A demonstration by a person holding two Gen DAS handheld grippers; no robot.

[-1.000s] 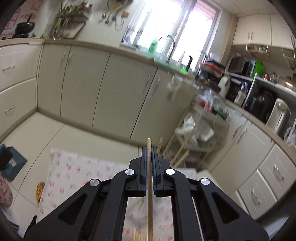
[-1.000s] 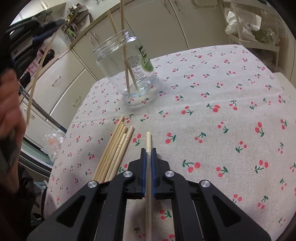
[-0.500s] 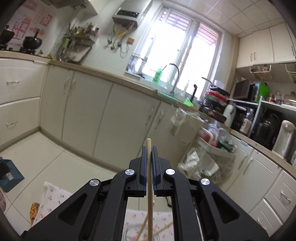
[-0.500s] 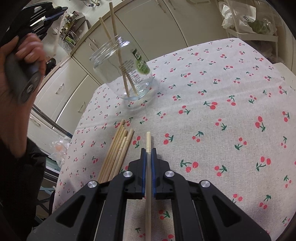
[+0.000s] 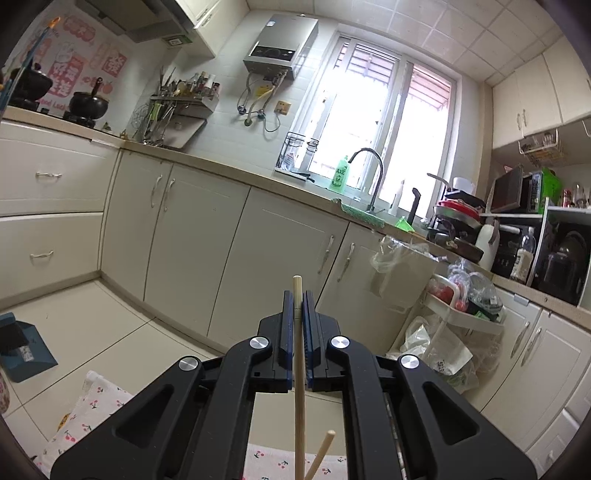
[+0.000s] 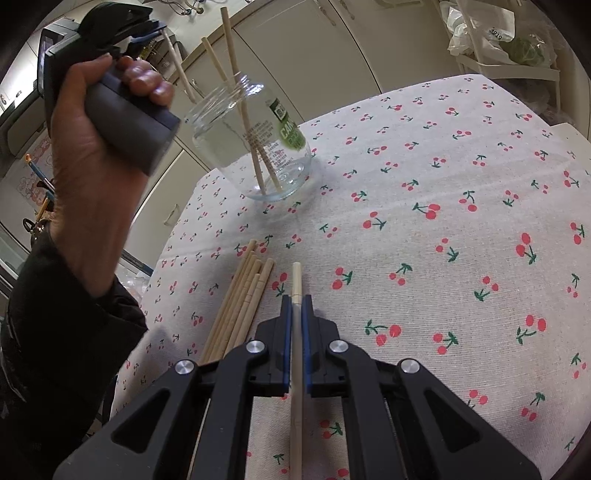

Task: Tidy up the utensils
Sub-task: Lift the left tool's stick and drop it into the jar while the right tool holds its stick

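My left gripper (image 5: 297, 301) is shut on a wooden chopstick (image 5: 299, 387) that hangs down from it. In the right wrist view the left gripper (image 6: 147, 27) is held in a hand just left of and above a clear glass jar (image 6: 255, 144), its chopstick (image 6: 181, 70) slanting into the jar's mouth. Two chopsticks (image 6: 240, 99) stand in the jar. My right gripper (image 6: 295, 306) is shut on another chopstick (image 6: 296, 369), low over the cherry-print cloth (image 6: 443, 221). Several loose chopsticks (image 6: 240, 306) lie just left of it.
Kitchen cabinets (image 5: 184, 236), a sink with a tap (image 5: 365, 184) and a cluttered trolley (image 5: 465, 299) lie beyond the table. The table's left edge (image 6: 166, 236) runs close to the jar and the loose chopsticks. A blue dustpan (image 5: 22, 343) sits on the floor.
My left gripper has tilted upward and moved right to the jar, bringing its chopstick into the mouth. My right gripper has barely moved with its chopstick.
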